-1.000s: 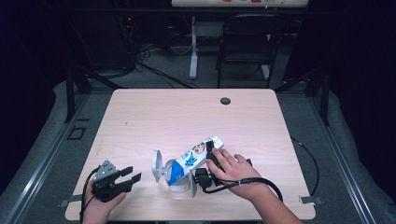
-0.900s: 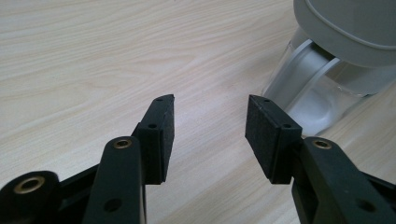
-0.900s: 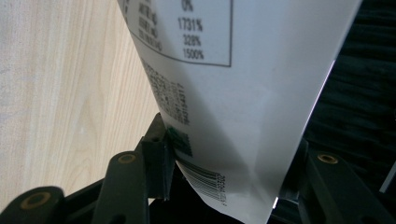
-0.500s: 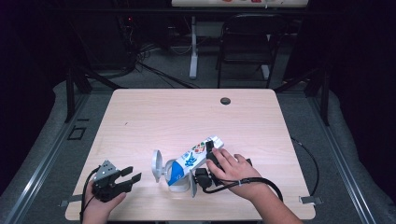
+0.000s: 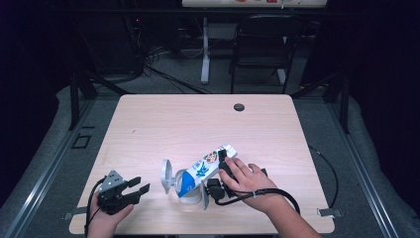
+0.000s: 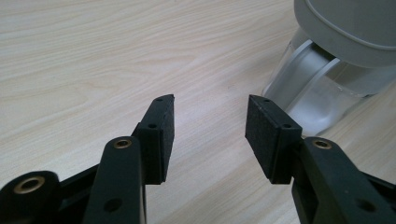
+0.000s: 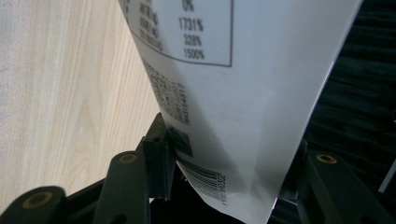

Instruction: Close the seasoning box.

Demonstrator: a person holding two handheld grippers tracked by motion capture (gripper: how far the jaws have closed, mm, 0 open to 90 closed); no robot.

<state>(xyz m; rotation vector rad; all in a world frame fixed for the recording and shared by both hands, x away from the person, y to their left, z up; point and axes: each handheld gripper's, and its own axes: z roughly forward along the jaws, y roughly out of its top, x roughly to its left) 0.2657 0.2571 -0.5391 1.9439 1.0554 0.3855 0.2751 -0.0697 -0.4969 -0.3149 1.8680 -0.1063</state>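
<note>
R gripper point(image 5: 218, 173) sits near the table's front edge, approx 5 o'clock from table centre, w/ the person's right hand point(image 5: 247, 179) on top. Its jaws are clamped on a carton point(image 5: 204, 167), one pad each side, about mid-width. The carton is tilted, top end pointing down toward 8 o'clock into a clear pitcher point(image 5: 187, 187), bottom end raised toward 2 o'clock. Carton is white w/ a blue lower band and small colourful graphics on the side; the print in the high view is too small to read. In the right gripper view the carton point(image 7: 243, 93) face is white w/ a boxed nutrition-type table, figures "0%", "1731%", "328%", "1500%", a block of fine print I can't read, a small green mark and a barcode near the jaws.

The pitcher stands on the table point(image 5: 198, 124) just at 9 o'clock of the R gripper, w/ a grey lid flipped open at its 10 o'clock side.

L gripper point(image 5: 130, 191) is well apart at 9 o'clock of the pitcher, front-left corner, jaws wide w/ nothing between them. In the left gripper view the pitcher point(image 6: 322, 88) shows at 2 o'clock, clear body, grey lid.

Farther off, a small dark disc point(image 5: 239, 107) lies near the table's back edge at 1 o'clock.
</note>
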